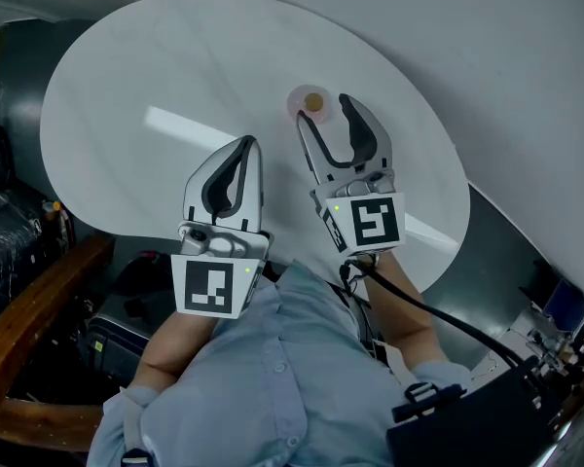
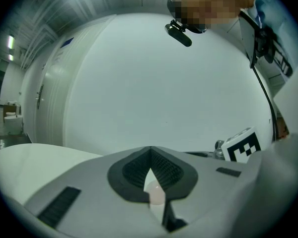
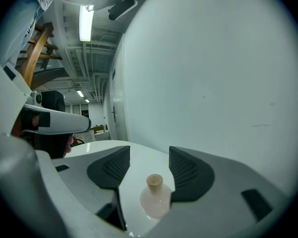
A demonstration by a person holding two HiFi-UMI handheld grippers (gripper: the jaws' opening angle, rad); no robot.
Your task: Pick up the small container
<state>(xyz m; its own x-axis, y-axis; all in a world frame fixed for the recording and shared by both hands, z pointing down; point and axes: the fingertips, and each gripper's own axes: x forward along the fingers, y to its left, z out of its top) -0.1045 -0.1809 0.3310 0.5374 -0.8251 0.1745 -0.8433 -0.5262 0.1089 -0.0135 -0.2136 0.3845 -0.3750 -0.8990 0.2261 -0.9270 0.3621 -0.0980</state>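
Note:
The small container (image 1: 311, 102), a pale pink bottle with a cork stopper, stands upright on the round white table (image 1: 175, 66) near its far edge. My right gripper (image 1: 323, 115) is open, its fingertips reaching to either side of the bottle. In the right gripper view the small container (image 3: 154, 200) shows in the gap of the right gripper (image 3: 148, 157), and neither pad touches it. My left gripper (image 1: 245, 144) is shut and empty, hovering left of the right one. The left gripper (image 2: 150, 155) shows its pads meeting, with a pale sliver of the bottle beyond.
A white wall rises just behind the table. A wooden bench (image 1: 39, 300) and black bags (image 1: 10, 232) sit at the left below the table edge. A black cable (image 1: 438, 319) trails from the right gripper. Dark equipment (image 1: 565, 329) lies at the lower right.

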